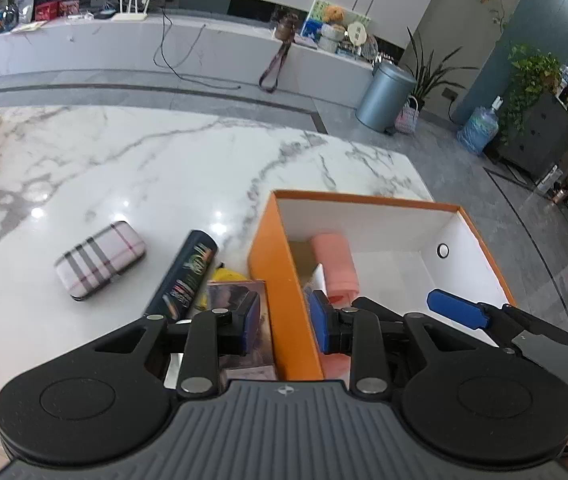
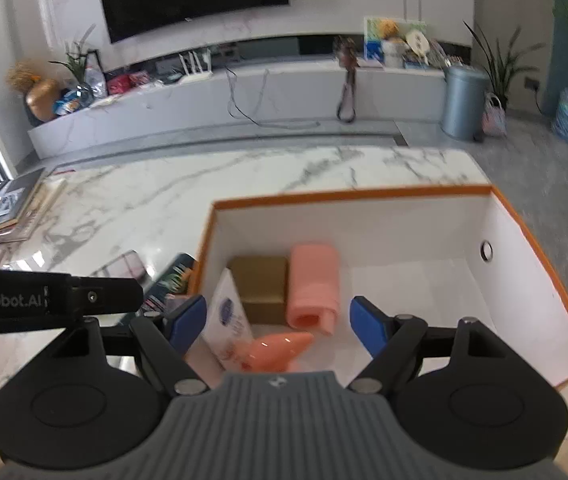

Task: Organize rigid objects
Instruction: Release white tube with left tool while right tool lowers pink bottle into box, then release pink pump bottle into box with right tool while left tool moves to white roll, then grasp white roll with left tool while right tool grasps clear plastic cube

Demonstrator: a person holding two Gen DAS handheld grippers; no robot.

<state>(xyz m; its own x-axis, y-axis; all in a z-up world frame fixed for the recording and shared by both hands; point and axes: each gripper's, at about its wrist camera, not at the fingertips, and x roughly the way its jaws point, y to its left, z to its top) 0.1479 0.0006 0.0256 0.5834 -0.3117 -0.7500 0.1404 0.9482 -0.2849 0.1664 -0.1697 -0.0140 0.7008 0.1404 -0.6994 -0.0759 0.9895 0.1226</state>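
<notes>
An orange box (image 1: 272, 280) with white inner walls (image 2: 523, 280) stands on the marble table. Inside lie a pink roll (image 2: 313, 288), a brown carton (image 2: 262, 286), a white packet (image 2: 228, 316) and an orange-pink pointed object (image 2: 280, 350). My right gripper (image 2: 278, 322) is open and empty above the box's near side. My left gripper (image 1: 284, 324) is open, its fingers astride the box's left wall. Outside the box lie a plaid case (image 1: 100, 260), a dark tube (image 1: 186, 276), a yellow item (image 1: 226, 276) and a flat printed box (image 1: 244, 320).
Books (image 2: 12, 208) are stacked at the table's left edge. The right gripper's blue finger (image 1: 457, 308) shows in the left wrist view. Beyond the table are a TV bench, a metal bin (image 1: 383, 96) and plants.
</notes>
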